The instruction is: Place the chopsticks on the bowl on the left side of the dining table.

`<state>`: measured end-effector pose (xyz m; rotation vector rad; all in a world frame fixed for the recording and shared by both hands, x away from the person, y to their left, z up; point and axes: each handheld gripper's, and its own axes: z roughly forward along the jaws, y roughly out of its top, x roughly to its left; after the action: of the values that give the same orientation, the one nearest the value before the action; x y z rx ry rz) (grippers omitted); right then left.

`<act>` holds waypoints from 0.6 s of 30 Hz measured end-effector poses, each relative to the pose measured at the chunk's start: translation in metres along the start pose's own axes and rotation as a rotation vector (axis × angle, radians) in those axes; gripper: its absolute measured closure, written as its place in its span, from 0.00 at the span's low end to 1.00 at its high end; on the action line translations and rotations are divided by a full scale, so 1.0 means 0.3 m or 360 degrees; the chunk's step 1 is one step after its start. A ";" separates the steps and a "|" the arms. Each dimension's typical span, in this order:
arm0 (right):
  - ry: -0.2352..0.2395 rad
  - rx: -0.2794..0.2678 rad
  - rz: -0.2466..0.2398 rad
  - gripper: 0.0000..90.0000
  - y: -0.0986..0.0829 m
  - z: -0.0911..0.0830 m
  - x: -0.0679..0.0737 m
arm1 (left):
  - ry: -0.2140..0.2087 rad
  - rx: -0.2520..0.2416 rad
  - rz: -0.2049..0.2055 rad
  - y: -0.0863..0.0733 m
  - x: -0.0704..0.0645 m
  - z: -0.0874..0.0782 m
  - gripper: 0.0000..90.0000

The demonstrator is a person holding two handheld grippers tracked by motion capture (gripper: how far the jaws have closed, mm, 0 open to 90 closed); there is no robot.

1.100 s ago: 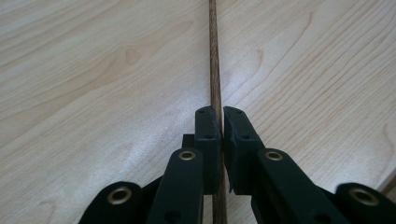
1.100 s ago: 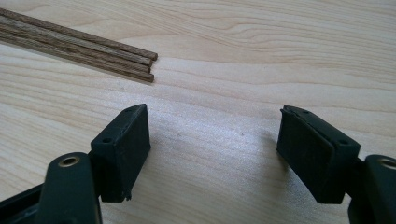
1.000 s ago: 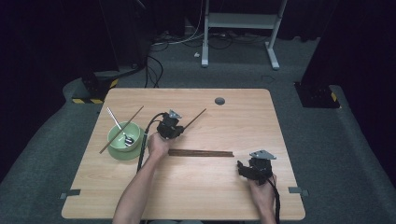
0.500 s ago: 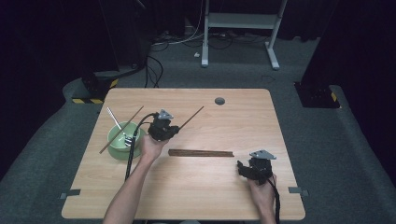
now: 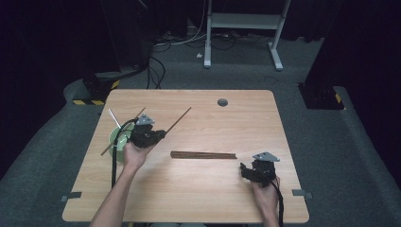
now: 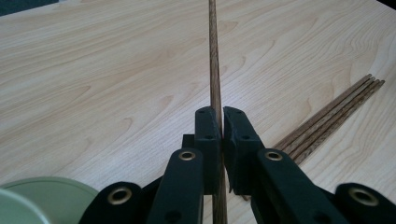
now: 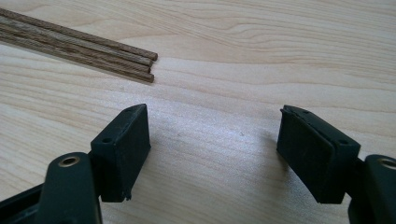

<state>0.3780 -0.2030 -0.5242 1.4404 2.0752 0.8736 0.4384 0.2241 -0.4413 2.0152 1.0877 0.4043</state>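
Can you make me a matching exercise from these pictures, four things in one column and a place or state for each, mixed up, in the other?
Things:
1. left gripper
2. right gripper
3. green bowl
4. bundle of chopsticks

Places or states:
A. lies flat at the middle of the table
B. jaws wide apart, holding nothing
C. sits near the table's left edge, with a chopstick and a light utensil sticking out
D. jaws clamped on a single chopstick

Pairs: 1-D, 2-B, 3-C, 4-A
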 end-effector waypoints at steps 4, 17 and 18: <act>0.0000 0.0000 0.0000 0.28 0.000 0.000 0.000 | 0.0004 0.0006 0.0005 0.005 0.001 -0.013 0.94; 0.0000 0.0000 0.0000 0.28 0.000 0.000 0.000 | 0.0031 0.0060 0.0086 0.012 -0.006 -0.040 0.94; 0.0000 0.0000 0.0000 0.28 0.000 0.000 0.000 | 0.0031 0.0057 0.0085 0.010 -0.004 -0.043 0.94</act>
<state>0.3779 -0.2030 -0.5242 1.4407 2.0752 0.8737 0.4317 0.2283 -0.4307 2.0795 1.0616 0.4357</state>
